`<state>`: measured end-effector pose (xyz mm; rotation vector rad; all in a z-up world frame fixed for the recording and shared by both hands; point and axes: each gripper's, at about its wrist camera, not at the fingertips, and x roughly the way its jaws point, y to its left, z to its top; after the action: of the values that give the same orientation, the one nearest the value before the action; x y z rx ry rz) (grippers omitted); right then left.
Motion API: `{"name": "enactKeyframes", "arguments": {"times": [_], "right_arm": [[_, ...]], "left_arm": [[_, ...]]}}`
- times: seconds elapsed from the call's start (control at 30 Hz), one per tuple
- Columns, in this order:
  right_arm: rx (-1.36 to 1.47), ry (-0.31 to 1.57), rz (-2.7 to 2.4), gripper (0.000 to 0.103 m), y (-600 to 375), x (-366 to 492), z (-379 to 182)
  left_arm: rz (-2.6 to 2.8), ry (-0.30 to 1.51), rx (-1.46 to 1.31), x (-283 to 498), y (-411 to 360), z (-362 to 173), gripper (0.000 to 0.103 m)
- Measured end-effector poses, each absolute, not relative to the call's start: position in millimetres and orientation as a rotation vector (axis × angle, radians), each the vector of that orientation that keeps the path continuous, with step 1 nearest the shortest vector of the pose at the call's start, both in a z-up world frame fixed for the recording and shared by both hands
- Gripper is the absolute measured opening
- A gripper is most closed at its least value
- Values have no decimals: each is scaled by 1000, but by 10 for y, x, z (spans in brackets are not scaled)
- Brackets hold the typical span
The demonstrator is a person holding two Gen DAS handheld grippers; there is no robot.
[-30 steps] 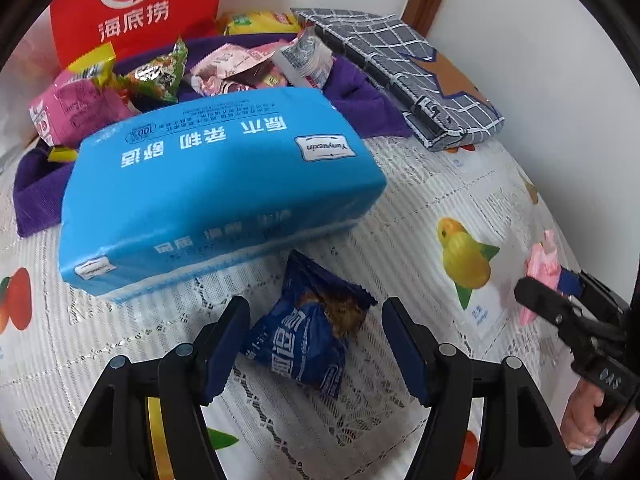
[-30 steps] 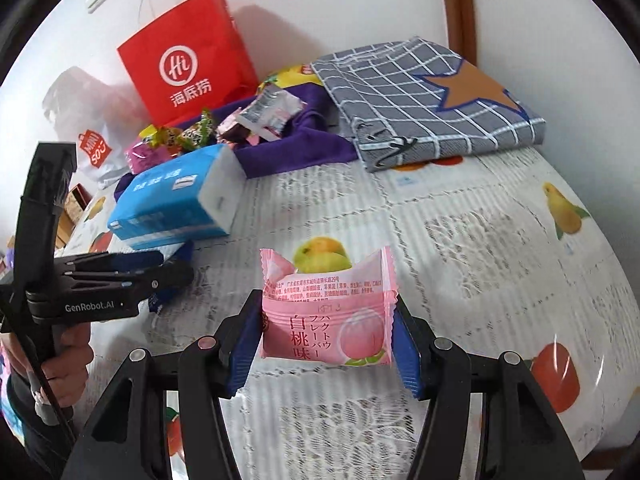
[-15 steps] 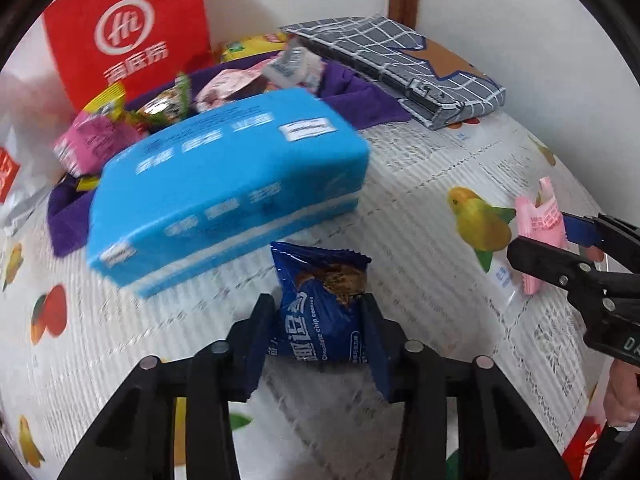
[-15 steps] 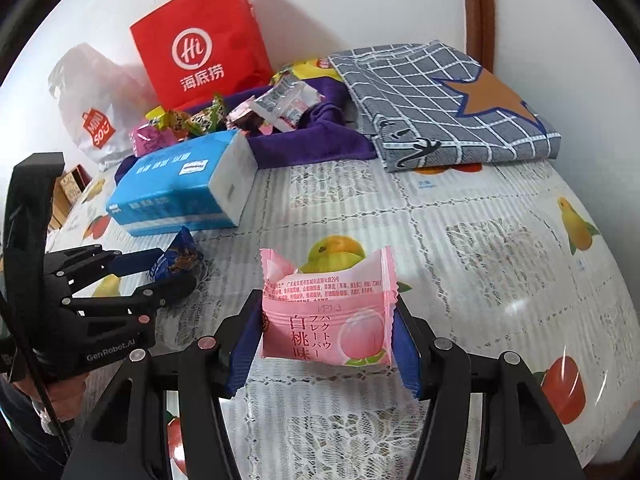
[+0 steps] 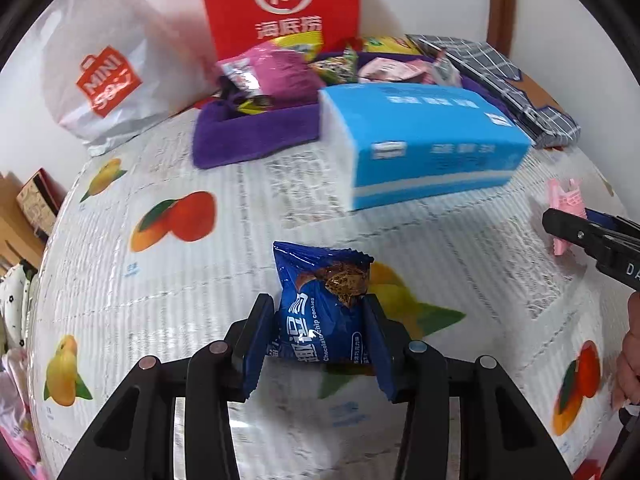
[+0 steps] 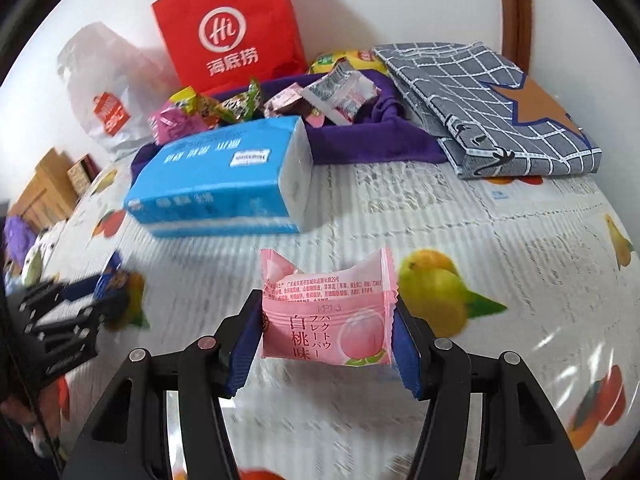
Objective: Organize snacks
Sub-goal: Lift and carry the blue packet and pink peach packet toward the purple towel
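1. Left wrist view: the left gripper (image 5: 320,334) sits at the lower centre of the frame, and its blue pads press both sides of a blue chocolate chip cookie packet (image 5: 322,304). The jaws closed on the packet and have just eased open a little, yet the packet is clamped between them.
2. The packet stands upright in the grip above the fruit-print tablecloth (image 5: 168,280).
3. A blue tissue pack (image 5: 424,140) lies in the upper right of the frame, just beside a purple cloth tray (image 5: 256,136) heaped with mixed snacks (image 5: 280,76).
4. Behind the tray stands a red paper bag (image 5: 280,4) at the top centre, with a white plastic bag (image 5: 104,80) in the upper left.
5. Right wrist view: the right gripper (image 6: 326,338) at the lower centre clenches a pink peach snack packet (image 6: 326,316) by its two side edges, held off the cloth.
6. A folded grey checked cloth (image 6: 488,108) lies in the upper right of this frame, touching the tray's right end.
7. At the left edge the other gripper shows blurred, the blue packet in its tips.
8. In the left wrist view a person's hand (image 5: 630,356) shows at the right edge.
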<state>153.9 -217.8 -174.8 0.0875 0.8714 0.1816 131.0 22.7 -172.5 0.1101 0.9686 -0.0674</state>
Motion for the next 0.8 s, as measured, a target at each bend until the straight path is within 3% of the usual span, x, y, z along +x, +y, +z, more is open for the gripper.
{"name": "enactKeyframes", "arguments": {"times": [0.47,0.8], "right_arm": [[23,920,172,59,-1849,1528,-1837],[-22,856,107,60,-1779,1521,-1893]], "left_arm": [[-124,954,82,1343,328,-1746,44],[-149,902,95,1293,343,-1769,46]]}}
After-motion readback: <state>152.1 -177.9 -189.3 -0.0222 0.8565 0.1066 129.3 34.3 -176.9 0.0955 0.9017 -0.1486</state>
